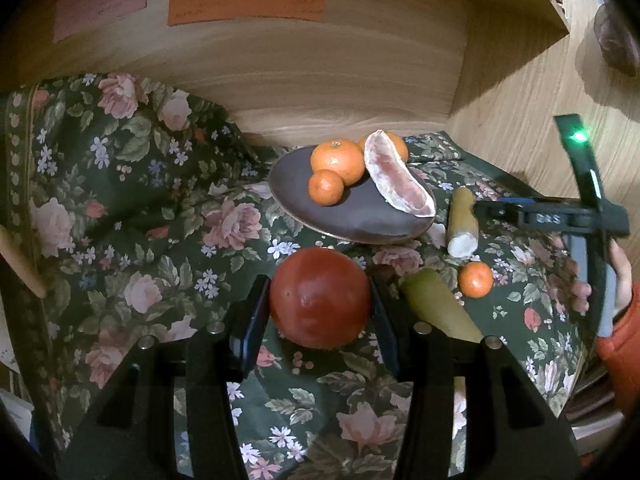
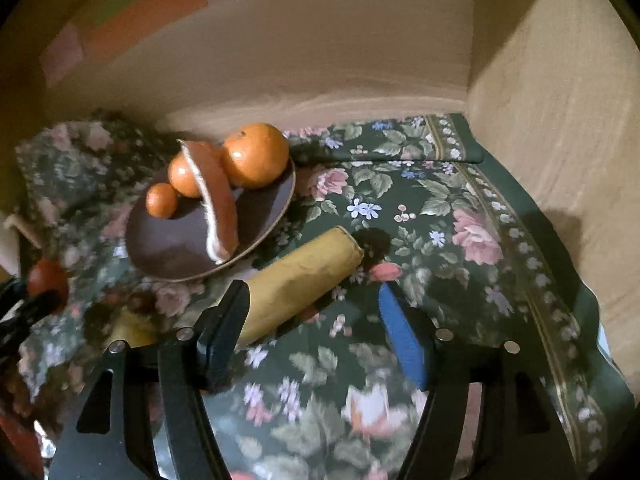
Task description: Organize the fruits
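While left gripper [image 1: 320,300] sits clamped on red round fruit [image 1: 320,298], lower centre of frame, pads flat vs both sides — likely ready to lift to dark plate [image 1: 288,184] just beyond. Plate holds 3 mandarins + pomelo wedge [image 1: 396,178]. Right gripper [image 2: 316,320] spread wide, empty, yellowish cylinder [image 2: 300,280] touching its left finger; prob next pick. Loose mandarin [image 1: 475,279] on floral cloth [image 1: 140,200], right of frame.

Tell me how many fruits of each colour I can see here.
Orange round mandarins: 4, three on the dark plate and one on the floral cloth
Red round fruit between the left fingers: 1
Pink pomelo wedge: 1
Yellow-green pieces: 2
Total: 8
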Demonstrator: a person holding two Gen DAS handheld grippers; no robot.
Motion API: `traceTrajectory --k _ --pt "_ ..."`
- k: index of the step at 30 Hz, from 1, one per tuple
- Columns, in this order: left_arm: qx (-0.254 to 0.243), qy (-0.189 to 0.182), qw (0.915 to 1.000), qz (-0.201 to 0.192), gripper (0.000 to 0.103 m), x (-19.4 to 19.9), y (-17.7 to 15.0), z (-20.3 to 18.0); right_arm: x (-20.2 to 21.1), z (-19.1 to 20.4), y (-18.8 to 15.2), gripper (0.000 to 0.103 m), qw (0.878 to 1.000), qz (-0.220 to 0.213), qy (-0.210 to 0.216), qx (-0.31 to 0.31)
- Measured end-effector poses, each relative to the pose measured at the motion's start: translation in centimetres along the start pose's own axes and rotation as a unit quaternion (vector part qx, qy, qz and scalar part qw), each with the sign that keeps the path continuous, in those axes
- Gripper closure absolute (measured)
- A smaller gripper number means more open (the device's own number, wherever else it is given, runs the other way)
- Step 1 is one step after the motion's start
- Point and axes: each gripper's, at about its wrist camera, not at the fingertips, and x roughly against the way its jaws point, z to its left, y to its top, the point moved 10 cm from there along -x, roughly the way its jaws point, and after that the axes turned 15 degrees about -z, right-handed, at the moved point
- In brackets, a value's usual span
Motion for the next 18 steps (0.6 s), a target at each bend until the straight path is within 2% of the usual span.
traceTrajectory --k 3,9,11,13,18 --pt "0.003 0.003 1.0000 0.002 0.055 -0.1 -0.2 0.4 -1.1 0.5 0.2 0.039 1.000 0.005 0.012 -0.016" --pt "0.011 0.010 0.9999 0.003 0.055 -0.5 -0.2 1.2 -2.5 2.1 0.2 0.039 1.000 0.019 0.024 -0.006" --pt "0.012 0.010 0.9999 0.003 0.055 -0.7 -0.2 1.3 -2.9 2.5 0.1 0.031 1.000 0.020 0.019 0.003" --pt "0.012 0.010 0.9999 0.003 0.055 -0.8 -0.2 1.1 -3.2 2.8 0.0 0.029 1.000 0.020 0.016 0.010" --pt "0.010 0.006 0.9999 0.002 0.055 -1.0 -0.1 0.8 -3.6 3.5 -1.1 0.031 0.998 0.037 0.038 0.018"
